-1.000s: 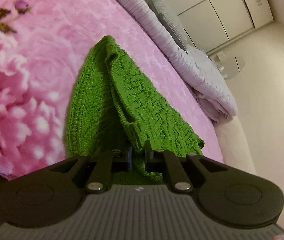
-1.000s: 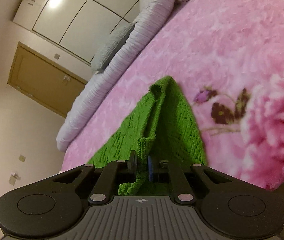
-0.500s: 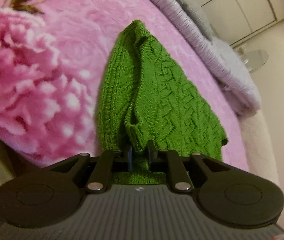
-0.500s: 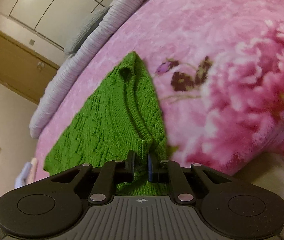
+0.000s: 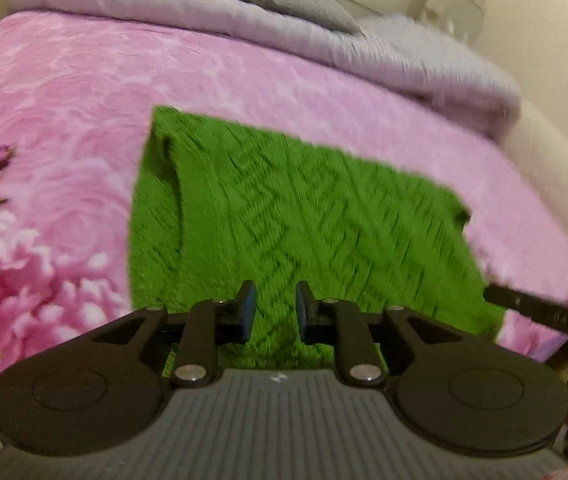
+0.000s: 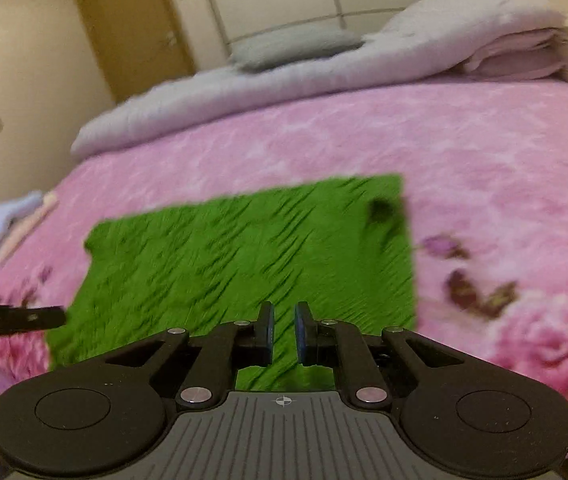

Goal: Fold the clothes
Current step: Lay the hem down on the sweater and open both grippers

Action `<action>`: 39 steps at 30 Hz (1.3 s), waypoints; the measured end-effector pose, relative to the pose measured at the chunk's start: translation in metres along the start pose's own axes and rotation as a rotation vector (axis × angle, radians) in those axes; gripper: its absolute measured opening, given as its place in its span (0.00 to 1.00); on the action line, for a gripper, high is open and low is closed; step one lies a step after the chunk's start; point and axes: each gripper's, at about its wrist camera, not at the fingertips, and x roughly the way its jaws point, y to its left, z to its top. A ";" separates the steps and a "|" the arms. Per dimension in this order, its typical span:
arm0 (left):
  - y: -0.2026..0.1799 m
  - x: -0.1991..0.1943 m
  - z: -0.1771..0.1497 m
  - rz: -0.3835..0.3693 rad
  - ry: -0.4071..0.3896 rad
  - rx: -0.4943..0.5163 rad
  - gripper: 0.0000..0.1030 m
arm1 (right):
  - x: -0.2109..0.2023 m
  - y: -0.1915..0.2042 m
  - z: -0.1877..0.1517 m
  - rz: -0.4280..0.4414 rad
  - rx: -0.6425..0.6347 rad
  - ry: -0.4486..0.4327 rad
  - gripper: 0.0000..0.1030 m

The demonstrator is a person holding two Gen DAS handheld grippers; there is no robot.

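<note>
Now the green knitted sweater lies flat, folded into a rectangle, on the pink floral blanket of the bed. Left claw has just been opening; both it and the right claw stand slightly spread, pinching nothing. Judged next: regrip an edge for another fold.

One green knit is lying on one pink blanket. Two grippers are showing, the left and the right. One grey quilt and one grey pillow are sitting behind. One small stack of folded cloths is lying at the edge. One door is standing beyond.
</note>
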 end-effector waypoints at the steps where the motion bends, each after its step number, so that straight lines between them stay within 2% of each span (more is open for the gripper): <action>1: 0.000 0.005 -0.006 0.021 0.015 0.018 0.15 | 0.007 0.003 -0.006 -0.009 -0.029 0.020 0.10; 4: 0.013 0.007 -0.020 0.020 0.018 0.025 0.12 | 0.025 0.001 -0.022 -0.067 -0.108 0.092 0.10; 7: 0.022 0.001 -0.019 0.013 0.053 0.023 0.06 | 0.017 -0.011 -0.024 -0.040 -0.099 0.122 0.10; 10: 0.025 -0.008 -0.005 0.004 0.076 0.001 0.06 | 0.012 -0.017 -0.011 -0.019 -0.071 0.177 0.10; 12: 0.025 -0.017 0.013 0.007 0.034 0.006 0.10 | 0.005 -0.021 0.006 -0.021 -0.040 0.162 0.10; 15: 0.034 -0.016 0.043 0.014 -0.053 0.006 0.13 | 0.005 -0.029 0.034 -0.039 -0.027 0.071 0.10; 18: 0.043 0.002 0.075 0.043 -0.118 0.030 0.13 | 0.029 -0.036 0.061 -0.087 -0.085 0.006 0.10; 22: 0.049 0.039 0.103 0.069 -0.140 0.089 0.13 | 0.069 -0.039 0.090 -0.125 -0.167 -0.048 0.10; 25: 0.049 0.070 0.107 0.070 -0.106 0.144 0.13 | 0.098 -0.037 0.097 -0.111 -0.232 -0.048 0.10; 27: 0.049 0.089 0.104 0.115 -0.076 0.191 0.14 | 0.119 -0.034 0.098 -0.119 -0.294 -0.038 0.10; 30: 0.066 0.108 0.097 0.169 -0.062 0.143 0.09 | 0.146 -0.047 0.092 -0.205 -0.349 0.023 0.10; 35: 0.097 0.106 0.102 0.100 -0.058 -0.042 0.03 | 0.137 -0.096 0.091 -0.121 -0.109 0.016 0.10; 38: 0.096 0.084 0.107 0.086 -0.060 -0.117 0.02 | 0.115 -0.110 0.097 -0.090 0.050 0.019 0.10; 39: 0.091 0.074 0.106 0.079 -0.068 -0.115 0.05 | 0.103 -0.110 0.100 -0.085 0.084 0.013 0.10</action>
